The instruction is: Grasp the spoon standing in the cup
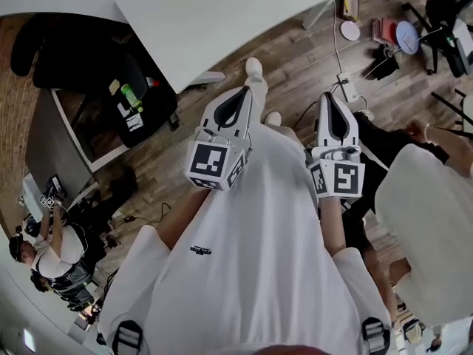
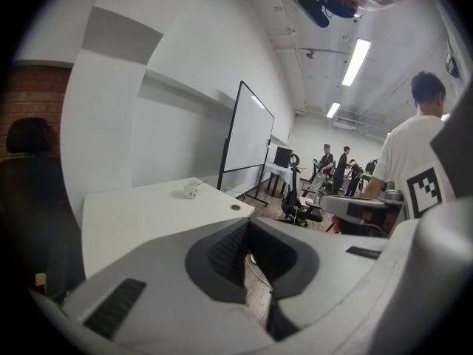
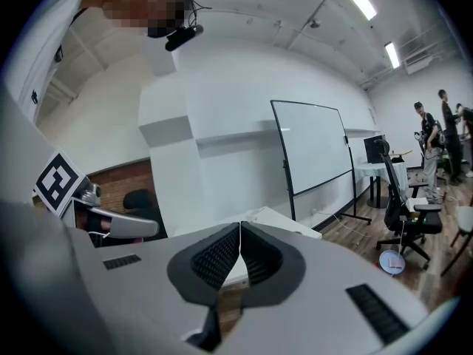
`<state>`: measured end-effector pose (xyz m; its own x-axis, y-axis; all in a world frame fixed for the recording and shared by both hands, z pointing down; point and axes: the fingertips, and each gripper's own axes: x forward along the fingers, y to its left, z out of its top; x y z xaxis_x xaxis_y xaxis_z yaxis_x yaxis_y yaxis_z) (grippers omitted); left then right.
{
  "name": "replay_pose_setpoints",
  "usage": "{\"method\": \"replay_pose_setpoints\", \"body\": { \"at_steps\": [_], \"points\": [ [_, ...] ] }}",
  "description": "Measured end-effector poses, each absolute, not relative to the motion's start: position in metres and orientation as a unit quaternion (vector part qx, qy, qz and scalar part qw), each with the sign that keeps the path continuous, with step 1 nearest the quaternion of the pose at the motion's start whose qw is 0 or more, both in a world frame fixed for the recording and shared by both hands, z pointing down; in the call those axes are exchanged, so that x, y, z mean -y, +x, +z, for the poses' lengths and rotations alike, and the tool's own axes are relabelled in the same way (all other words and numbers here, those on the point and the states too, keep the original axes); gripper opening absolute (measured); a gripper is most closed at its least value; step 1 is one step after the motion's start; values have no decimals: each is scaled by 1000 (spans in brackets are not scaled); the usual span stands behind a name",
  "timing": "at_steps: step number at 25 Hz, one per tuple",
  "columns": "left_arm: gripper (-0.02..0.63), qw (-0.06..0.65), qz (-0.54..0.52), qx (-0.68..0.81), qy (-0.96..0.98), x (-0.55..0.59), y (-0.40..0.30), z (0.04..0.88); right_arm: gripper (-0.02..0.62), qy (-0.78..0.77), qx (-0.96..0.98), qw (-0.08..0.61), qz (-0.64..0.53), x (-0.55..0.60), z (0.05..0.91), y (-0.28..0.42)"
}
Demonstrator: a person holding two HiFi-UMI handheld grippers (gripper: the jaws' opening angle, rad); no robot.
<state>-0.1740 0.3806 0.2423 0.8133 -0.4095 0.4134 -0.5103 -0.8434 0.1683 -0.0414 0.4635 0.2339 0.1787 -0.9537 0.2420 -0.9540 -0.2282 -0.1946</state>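
- L gripper (image 2: pixel 247 228): jaws shut, nothing between.
- R gripper (image 3: pixel 240 225): jaws shut, empty.
- cup (image 2: pixel 191 191) w/ spoon (image 2: pixel 199 183) on white table (image 2: pixel 133 220), well apart from L jaws.

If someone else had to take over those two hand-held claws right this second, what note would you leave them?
Left gripper: jaws together, nothing in them, held out in front of the person's body.
Right gripper: jaws together, also empty.
Cup: on the far part of the white table, seen from the left gripper view, with the spoon leaning out of it. It is well away from both grippers.
Done: nothing yet; the spoon is untouched.
Left: step up to the table, open one gripper, bring it over the cup and close it on the spoon's handle.
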Motion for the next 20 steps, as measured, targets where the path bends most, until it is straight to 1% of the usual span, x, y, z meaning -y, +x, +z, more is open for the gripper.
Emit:
{"method": "replay_pose_setpoints", "body": {
  "at_steps": [7, 11, 16, 20],
  "points": [
    [14, 158, 168, 243, 942, -281, -123, 244, -3, 767, 624, 31, 149, -369, 229, 5],
    [14, 177, 158, 259, 936, -213, -115, 247, -3, 769, 621, 47, 140, -309, 219, 22],
    [14, 178, 133, 288, 931, -127, -112, 235, -3, 754, 640, 70, 128, -234, 208, 28],
    [14, 184, 138, 298, 926, -94, -100, 236, -3, 733, 661, 88, 135, -193, 212, 40]
  ]
}}
